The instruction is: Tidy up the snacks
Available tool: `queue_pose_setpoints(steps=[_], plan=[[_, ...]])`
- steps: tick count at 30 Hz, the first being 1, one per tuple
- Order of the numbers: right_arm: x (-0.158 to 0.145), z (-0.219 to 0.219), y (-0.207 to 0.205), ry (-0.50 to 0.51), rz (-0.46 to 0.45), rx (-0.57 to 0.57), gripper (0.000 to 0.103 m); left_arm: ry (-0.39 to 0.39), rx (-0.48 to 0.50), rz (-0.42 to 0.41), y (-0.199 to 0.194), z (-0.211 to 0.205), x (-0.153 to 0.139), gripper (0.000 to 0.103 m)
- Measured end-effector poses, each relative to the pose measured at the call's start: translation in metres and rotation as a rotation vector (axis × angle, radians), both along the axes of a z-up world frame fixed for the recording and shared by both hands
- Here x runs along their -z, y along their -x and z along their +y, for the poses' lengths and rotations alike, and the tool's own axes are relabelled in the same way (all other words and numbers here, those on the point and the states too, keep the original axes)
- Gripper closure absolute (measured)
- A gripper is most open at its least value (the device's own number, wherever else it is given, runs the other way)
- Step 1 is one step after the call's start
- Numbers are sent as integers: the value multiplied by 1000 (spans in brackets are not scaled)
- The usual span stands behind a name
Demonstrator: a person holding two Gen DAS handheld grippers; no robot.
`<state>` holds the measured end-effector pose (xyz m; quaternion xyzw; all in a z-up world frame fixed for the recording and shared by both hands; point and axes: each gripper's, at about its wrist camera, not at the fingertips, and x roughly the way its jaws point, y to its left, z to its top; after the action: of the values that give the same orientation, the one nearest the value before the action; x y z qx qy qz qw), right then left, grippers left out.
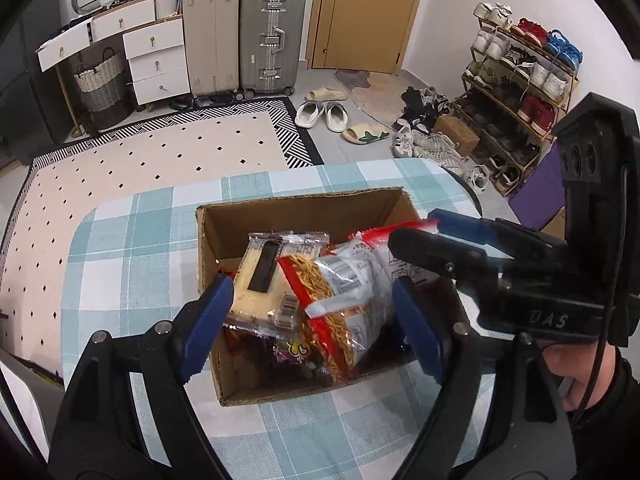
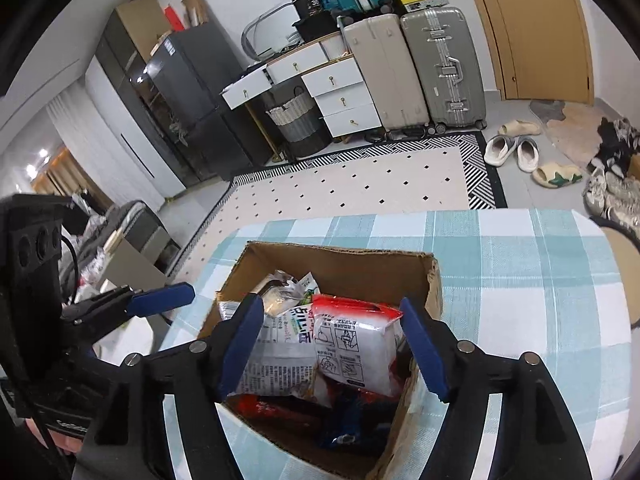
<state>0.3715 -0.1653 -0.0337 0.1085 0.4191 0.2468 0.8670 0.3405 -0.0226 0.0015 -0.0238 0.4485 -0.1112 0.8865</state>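
An open cardboard box (image 1: 304,208) (image 2: 340,258) stands on the teal checked tablecloth (image 1: 132,264) and holds several snack packets. In the left wrist view my left gripper (image 1: 312,324) hovers open over the box. A clear cracker packet (image 1: 260,280) and a red-edged noodle snack packet (image 1: 344,300) lie between its blue pads, resting on the pile. My right gripper (image 2: 332,344) is open above two white printed packets (image 2: 356,344) at the box's near end. It also reaches in from the right in the left wrist view, right gripper (image 1: 414,228) beside a red-and-white packet edge.
A spotted rug (image 1: 152,152) covers the floor beyond the table. Suitcases (image 1: 272,36) and white drawers (image 1: 158,60) line the far wall by a door (image 1: 360,12). A shoe rack (image 1: 520,92) and slippers (image 1: 320,114) sit on the right. The person's hand (image 1: 576,376) holds the right gripper.
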Motion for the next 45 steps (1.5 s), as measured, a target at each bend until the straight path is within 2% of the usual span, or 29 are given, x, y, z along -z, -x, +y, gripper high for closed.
queue_pose_setpoints(steps=[7, 9, 12, 17, 23, 29, 31, 33, 37, 42, 45], plan=[[-17, -10, 16, -33, -26, 22, 31, -11, -8, -36, 22, 4, -14, 23], [-27, -11, 23, -37, -48, 14, 24, -21, -17, -55, 28, 4, -20, 23], [-42, -12, 36, -26, -95, 18, 23, -13, -50, -88, 41, 8, -30, 23], [-69, -15, 67, -18, -174, 22, 22, -38, -103, -179, 72, 14, -52, 23], [-96, -21, 116, 5, -276, 11, 14, -109, -125, -316, 126, 10, -83, 21], [-111, -28, 174, -1, -369, 0, 10, -137, -146, -417, 186, 7, -108, 12], [-113, -30, 193, -2, -399, -5, 8, -139, -162, -448, 205, 8, -114, 0], [-115, -32, 213, -1, -431, 3, 2, -138, -172, -477, 223, 10, -118, 0], [-111, -41, 243, -10, -479, 9, 1, -156, -190, -508, 253, 12, -120, 0], [-92, -45, 273, 27, -527, 29, 1, -170, -217, -517, 279, 18, -100, 0], [-69, -48, 285, 46, -533, 50, 1, -125, -216, -494, 283, 30, -78, 0]])
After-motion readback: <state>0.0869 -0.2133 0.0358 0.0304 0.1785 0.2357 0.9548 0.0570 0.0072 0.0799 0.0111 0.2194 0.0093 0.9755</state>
